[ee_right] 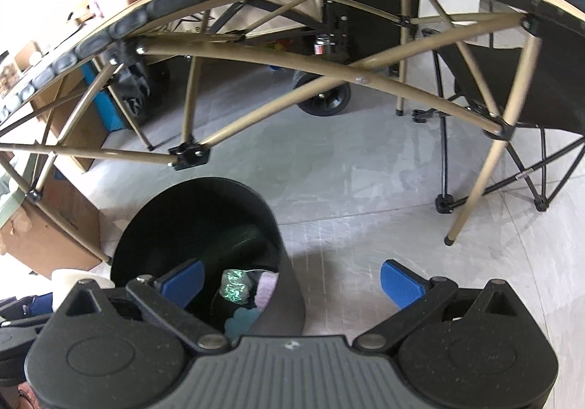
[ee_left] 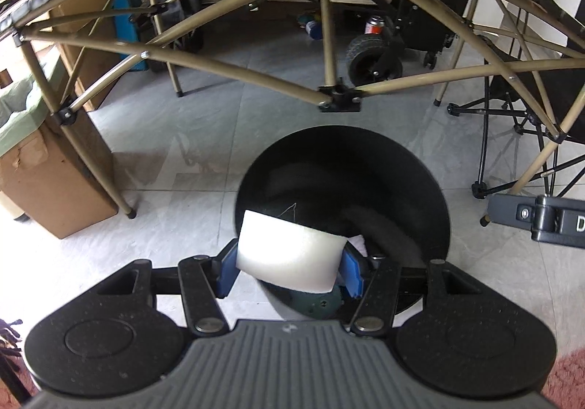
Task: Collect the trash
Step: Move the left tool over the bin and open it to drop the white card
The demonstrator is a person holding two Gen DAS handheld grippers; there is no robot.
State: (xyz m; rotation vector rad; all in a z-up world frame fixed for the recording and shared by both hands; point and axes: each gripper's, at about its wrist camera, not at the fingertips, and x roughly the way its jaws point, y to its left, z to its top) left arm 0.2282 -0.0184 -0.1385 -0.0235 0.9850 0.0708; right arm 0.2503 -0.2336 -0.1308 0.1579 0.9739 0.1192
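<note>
Folding camp table (ee_left: 256,54): tan tube frame, arching over the scene; no legible marking.

Black round trash bin (ee_left: 420,167): on the tile floor, mouth open upward, directly below and ahead of the left gripper; crumpled wrappers already lie inside in the right wrist view.

Left gripper (ee_left: 289,272): blue pads clamped on a white foam-like cup (ee_left: 289,255), its long axis lying crosswise between the pads, poised over the bin's near rim. Likely next: release.

Right gripper (ee_right: 292,281): jaws wide, empty, beside the bin's right wall.

Writing: beige fabric behind reads "FAN", partly hidden; a lone "D" on the grey part at right.
</note>
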